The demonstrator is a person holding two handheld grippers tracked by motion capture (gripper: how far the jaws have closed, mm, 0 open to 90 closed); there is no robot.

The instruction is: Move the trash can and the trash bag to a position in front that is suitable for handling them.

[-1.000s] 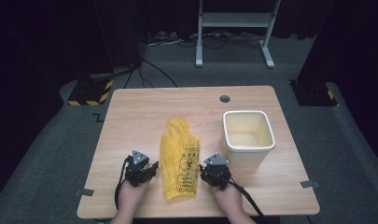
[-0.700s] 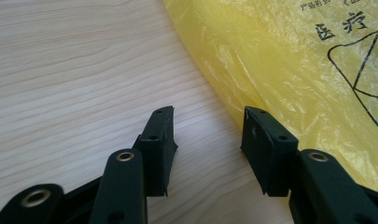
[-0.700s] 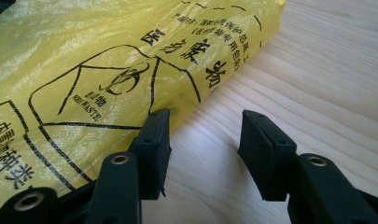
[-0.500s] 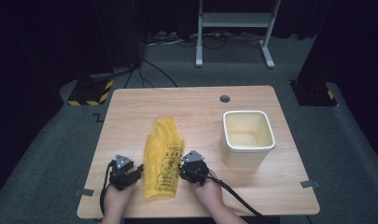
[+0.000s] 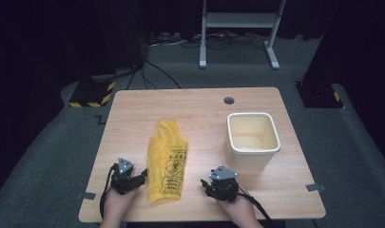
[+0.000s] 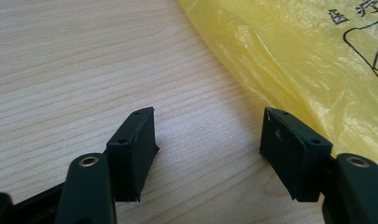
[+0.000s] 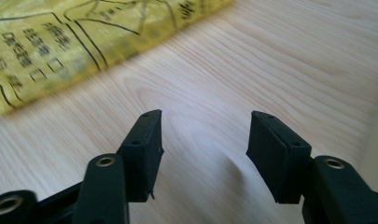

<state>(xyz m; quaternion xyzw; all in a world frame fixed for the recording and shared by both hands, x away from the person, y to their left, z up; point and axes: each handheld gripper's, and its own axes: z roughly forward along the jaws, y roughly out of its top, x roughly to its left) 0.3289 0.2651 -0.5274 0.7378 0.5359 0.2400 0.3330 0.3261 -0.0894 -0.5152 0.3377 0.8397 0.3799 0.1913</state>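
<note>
The yellow biohazard bag [image 5: 167, 160] lies flat on the tabletop [image 5: 195, 102] near its front edge, left of centre, with the white bin [image 5: 253, 138] standing well apart toward the right edge. The left hand-held gripper [image 5: 139, 176] sits just beside the bag's left border and its jaws have just been opening; they are spread with only bare wood between them, the right one next to the plastic. The right hand-held gripper [image 5: 208, 186] rests apart from the bag toward the front edge, jaws likewise just opened and empty. To regrip well, I judge each jaw pair should slide low onto the bag's near corners, catching one layer of film so that the mouth can part. Count: one bag, one bin, two grippers.
</note>
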